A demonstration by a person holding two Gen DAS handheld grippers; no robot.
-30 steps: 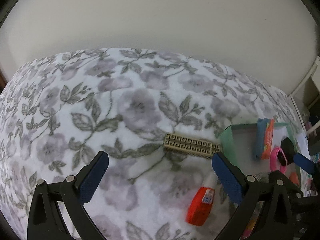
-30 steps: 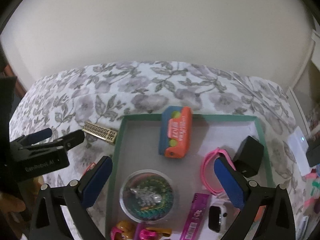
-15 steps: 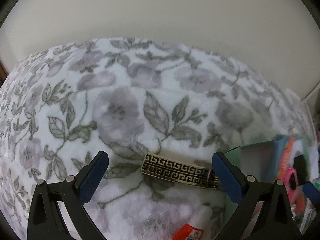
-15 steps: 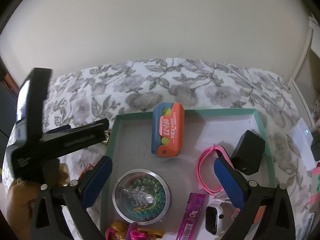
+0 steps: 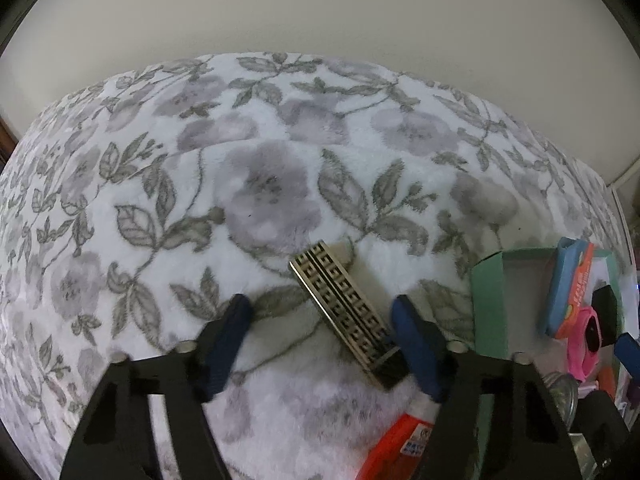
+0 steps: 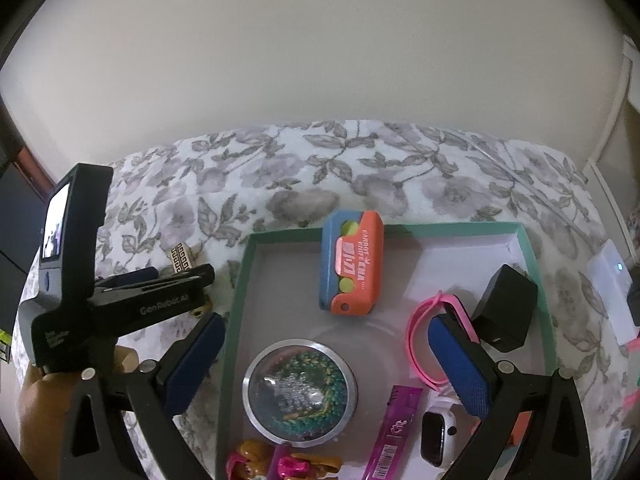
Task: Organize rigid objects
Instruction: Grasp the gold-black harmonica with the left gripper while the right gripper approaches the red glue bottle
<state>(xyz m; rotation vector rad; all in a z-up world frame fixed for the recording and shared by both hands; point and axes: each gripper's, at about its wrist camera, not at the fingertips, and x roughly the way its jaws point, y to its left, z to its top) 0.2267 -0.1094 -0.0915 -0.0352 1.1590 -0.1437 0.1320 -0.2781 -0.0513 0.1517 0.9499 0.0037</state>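
A gold hair clip with a black key pattern (image 5: pixel 346 306) lies on the flowered blanket, tilted, its near end touching the right finger (image 5: pixel 416 344) of my left gripper (image 5: pixel 322 342). The left jaws stand partly closed around it, with a gap on the left side. The clip's far end shows in the right wrist view (image 6: pixel 181 257) behind the left gripper's body. My right gripper (image 6: pixel 326 364) is open and empty above the green tray (image 6: pixel 236 304), which holds an orange and blue case (image 6: pixel 352 266), a glass dome (image 6: pixel 300 394), a pink band (image 6: pixel 420 340) and a black charger (image 6: pixel 506 306).
An orange glue tube (image 5: pixel 396 446) lies on the blanket near the tray's left wall (image 5: pixel 486 304). A white watch (image 6: pixel 436 432), a purple wrapper (image 6: pixel 394 436) and small toys (image 6: pixel 280 464) lie at the tray's front. A white device (image 6: pixel 612 284) lies right of the tray.
My left gripper has moved in on the clip and its jaws have narrowed. The clip has turned from lying crosswise to pointing away. The right gripper has barely moved.
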